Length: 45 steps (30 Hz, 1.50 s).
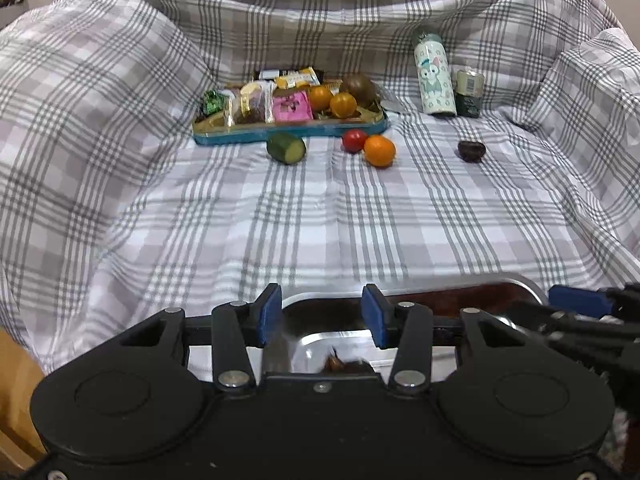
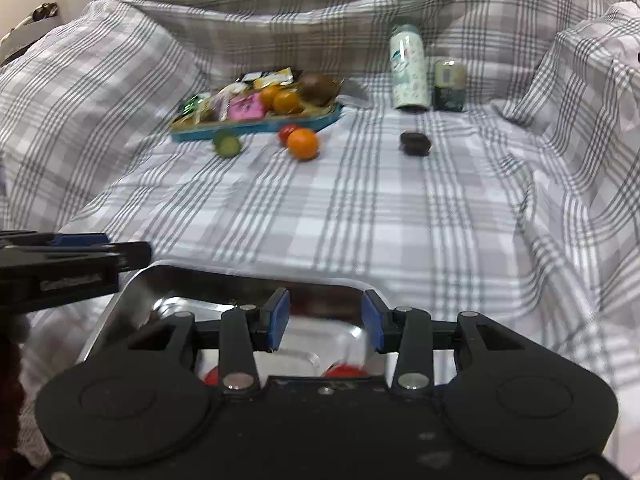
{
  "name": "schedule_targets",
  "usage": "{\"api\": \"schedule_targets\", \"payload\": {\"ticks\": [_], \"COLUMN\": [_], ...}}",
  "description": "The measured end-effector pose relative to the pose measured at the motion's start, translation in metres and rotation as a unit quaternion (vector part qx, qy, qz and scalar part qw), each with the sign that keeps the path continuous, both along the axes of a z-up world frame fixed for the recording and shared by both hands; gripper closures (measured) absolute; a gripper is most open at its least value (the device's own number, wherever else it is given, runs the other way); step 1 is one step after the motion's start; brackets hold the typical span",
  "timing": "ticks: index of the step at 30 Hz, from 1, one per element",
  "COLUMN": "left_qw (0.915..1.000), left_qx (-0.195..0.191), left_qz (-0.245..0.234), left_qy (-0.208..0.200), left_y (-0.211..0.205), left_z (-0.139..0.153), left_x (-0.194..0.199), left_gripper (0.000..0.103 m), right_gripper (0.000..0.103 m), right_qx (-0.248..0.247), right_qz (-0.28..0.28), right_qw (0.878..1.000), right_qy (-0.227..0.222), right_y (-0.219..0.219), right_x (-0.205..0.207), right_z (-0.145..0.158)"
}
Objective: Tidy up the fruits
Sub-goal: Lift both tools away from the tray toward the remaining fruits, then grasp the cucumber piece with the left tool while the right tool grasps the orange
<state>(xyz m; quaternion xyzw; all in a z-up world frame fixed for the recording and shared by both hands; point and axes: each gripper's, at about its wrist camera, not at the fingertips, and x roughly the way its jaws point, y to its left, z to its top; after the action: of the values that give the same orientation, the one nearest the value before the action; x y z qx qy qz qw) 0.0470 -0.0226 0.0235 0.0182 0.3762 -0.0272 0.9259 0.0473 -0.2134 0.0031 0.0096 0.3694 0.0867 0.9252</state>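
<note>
A shiny metal tray (image 1: 516,283) (image 2: 136,292) lies at the near edge of the checked cloth. My left gripper (image 1: 323,318) hovers open over it, nothing between its blue pads. A brownish fruit (image 1: 344,365) shows below it in the tray. My right gripper (image 2: 325,320) is open too, above the tray, with red fruit (image 2: 344,370) under it. Farther off on the cloth lie a cucumber piece (image 1: 286,148) (image 2: 227,144), a red tomato (image 1: 353,139) (image 2: 287,132), an orange (image 1: 379,151) (image 2: 303,143) and a dark fruit (image 1: 471,150) (image 2: 415,143).
A blue tray (image 1: 288,135) (image 2: 256,125) at the back holds snack packets, two oranges (image 1: 332,101) and a brown fruit (image 1: 362,87). A white patterned bottle (image 1: 433,74) (image 2: 409,70) and a small can (image 1: 469,93) (image 2: 449,85) stand at the back right. Raised cloth folds border both sides.
</note>
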Motion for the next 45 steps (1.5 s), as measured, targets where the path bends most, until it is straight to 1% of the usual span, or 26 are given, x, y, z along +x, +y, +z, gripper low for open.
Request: {"api": "schedule_targets", "payload": {"ticks": [3, 8, 13, 18, 23, 27, 32, 39, 45], "left_qw": [0.9999, 0.9996, 0.9988, 0.9988, 0.9989, 0.9993, 0.9992, 0.9990, 0.9986], "left_qx": [0.011, 0.015, 0.027, 0.025, 0.024, 0.013, 0.014, 0.009, -0.002], "left_qz": [0.000, -0.001, 0.002, 0.005, 0.011, 0.019, 0.028, 0.035, 0.041], "left_qy": [-0.012, -0.024, -0.041, -0.041, -0.039, -0.029, -0.025, -0.027, -0.033], "left_y": [0.001, 0.005, 0.009, 0.012, 0.015, 0.019, 0.022, 0.027, 0.028], "left_z": [0.004, 0.009, 0.012, 0.012, 0.005, -0.002, -0.010, -0.015, -0.016], "left_x": [0.011, 0.033, 0.059, 0.092, 0.123, 0.144, 0.166, 0.193, 0.211], "left_gripper": [0.050, 0.050, 0.050, 0.050, 0.050, 0.050, 0.050, 0.050, 0.050], "right_gripper": [0.061, 0.061, 0.061, 0.061, 0.061, 0.061, 0.061, 0.061, 0.061], "right_qx": [-0.004, -0.017, -0.032, -0.040, -0.030, -0.027, -0.029, -0.034, -0.028], "right_qz": [-0.011, -0.025, -0.030, -0.034, -0.036, -0.028, -0.004, 0.034, 0.050], "right_qw": [1.000, 0.999, 0.999, 0.998, 0.998, 0.998, 0.998, 0.997, 0.996], "right_qy": [-0.008, -0.021, -0.032, -0.046, -0.049, -0.051, -0.055, -0.064, -0.064], "right_y": [-0.008, -0.016, -0.019, -0.023, -0.022, -0.011, 0.008, 0.037, 0.056], "right_x": [0.015, 0.043, 0.073, 0.103, 0.132, 0.150, 0.167, 0.191, 0.210], "right_z": [0.003, 0.005, 0.005, 0.006, 0.008, 0.007, 0.004, -0.002, -0.007]}}
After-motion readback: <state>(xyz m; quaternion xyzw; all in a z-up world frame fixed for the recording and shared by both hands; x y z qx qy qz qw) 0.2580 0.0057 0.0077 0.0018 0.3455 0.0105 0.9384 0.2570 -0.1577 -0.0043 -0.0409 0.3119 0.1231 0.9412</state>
